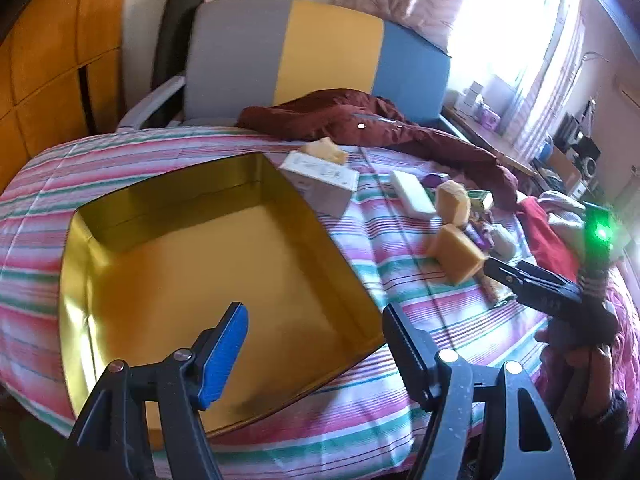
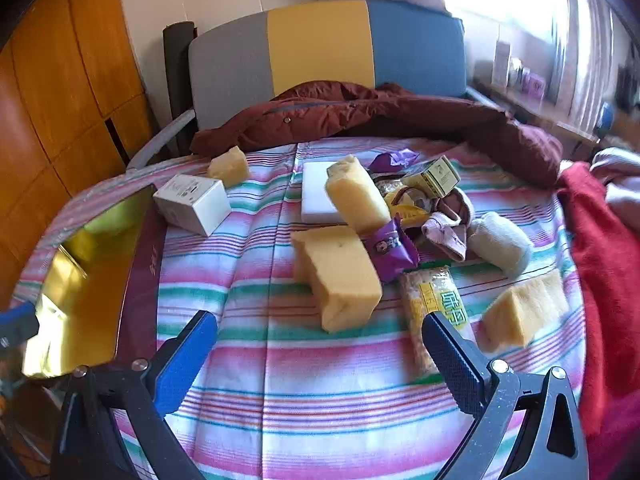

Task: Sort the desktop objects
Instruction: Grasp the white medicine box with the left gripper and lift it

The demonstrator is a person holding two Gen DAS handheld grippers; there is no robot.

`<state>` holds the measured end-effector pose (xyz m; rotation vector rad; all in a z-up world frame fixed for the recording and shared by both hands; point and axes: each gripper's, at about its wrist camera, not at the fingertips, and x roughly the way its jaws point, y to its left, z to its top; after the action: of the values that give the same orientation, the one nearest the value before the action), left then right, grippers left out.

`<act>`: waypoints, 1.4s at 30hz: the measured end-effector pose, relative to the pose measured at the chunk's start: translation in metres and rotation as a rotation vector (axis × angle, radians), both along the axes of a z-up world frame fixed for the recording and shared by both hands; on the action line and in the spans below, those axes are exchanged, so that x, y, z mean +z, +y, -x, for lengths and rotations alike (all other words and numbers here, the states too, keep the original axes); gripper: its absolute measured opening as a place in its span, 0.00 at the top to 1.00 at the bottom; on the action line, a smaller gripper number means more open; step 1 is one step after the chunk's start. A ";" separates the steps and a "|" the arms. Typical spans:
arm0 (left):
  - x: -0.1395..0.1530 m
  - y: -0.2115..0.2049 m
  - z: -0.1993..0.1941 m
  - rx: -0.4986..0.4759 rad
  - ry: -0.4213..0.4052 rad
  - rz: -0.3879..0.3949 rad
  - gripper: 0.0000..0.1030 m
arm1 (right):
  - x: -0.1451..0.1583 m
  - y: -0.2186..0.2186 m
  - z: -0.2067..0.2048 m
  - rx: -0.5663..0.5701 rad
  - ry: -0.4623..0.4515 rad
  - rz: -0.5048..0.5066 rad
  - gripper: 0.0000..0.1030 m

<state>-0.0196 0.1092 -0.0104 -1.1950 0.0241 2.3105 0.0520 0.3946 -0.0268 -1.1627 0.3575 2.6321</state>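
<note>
An empty gold-lined box point(image 1: 208, 272) lies on the striped bedspread. My left gripper point(image 1: 316, 340) hovers open over its near right corner, nothing between the fingers. The right gripper point(image 2: 320, 354) is wide open and empty, just short of a yellow sponge block point(image 2: 340, 276). The left wrist view shows that gripper point(image 1: 494, 270) beside the same sponge point(image 1: 456, 256). Further sponges lie behind point(image 2: 356, 196), far left point(image 2: 230, 166) and right point(image 2: 524, 312). A white carton point(image 2: 192, 204), a white foam slab point(image 2: 314, 196), a purple snack packet point(image 2: 390, 248), a cracker packet point(image 2: 432, 308), a small green box point(image 2: 432, 176) and rolled socks point(image 2: 500, 242) lie around.
A maroon jacket point(image 2: 360, 116) is bunched along the back before a grey, yellow and blue headboard point(image 2: 320, 48). Red cloth point(image 2: 604, 248) is piled at the right edge. Wooden cabinets point(image 2: 60, 80) stand on the left. A cluttered desk point(image 1: 520, 148) sits by the window.
</note>
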 end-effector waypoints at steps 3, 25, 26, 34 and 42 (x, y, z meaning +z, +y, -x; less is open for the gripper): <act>0.007 0.013 0.012 -0.034 -0.042 -0.049 0.31 | 0.000 0.010 0.010 0.012 -0.014 0.018 0.00; -0.028 0.138 0.186 0.147 -0.597 -0.118 0.26 | -0.010 0.025 0.052 0.247 -0.026 0.010 0.00; -0.035 0.140 0.191 0.181 -0.615 -0.100 0.26 | -0.007 0.025 0.052 0.250 -0.019 0.006 0.00; -0.063 0.147 0.210 0.329 -0.715 -0.064 0.22 | 0.005 0.024 0.045 0.258 0.028 0.019 0.00; -0.088 0.145 0.233 0.492 -0.767 -0.022 0.22 | 0.015 0.023 0.038 0.259 0.070 0.038 0.00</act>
<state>-0.2525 0.2539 -0.0985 -2.1819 -0.6263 2.0416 0.0139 0.4173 -0.0114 -1.2027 0.2878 2.9060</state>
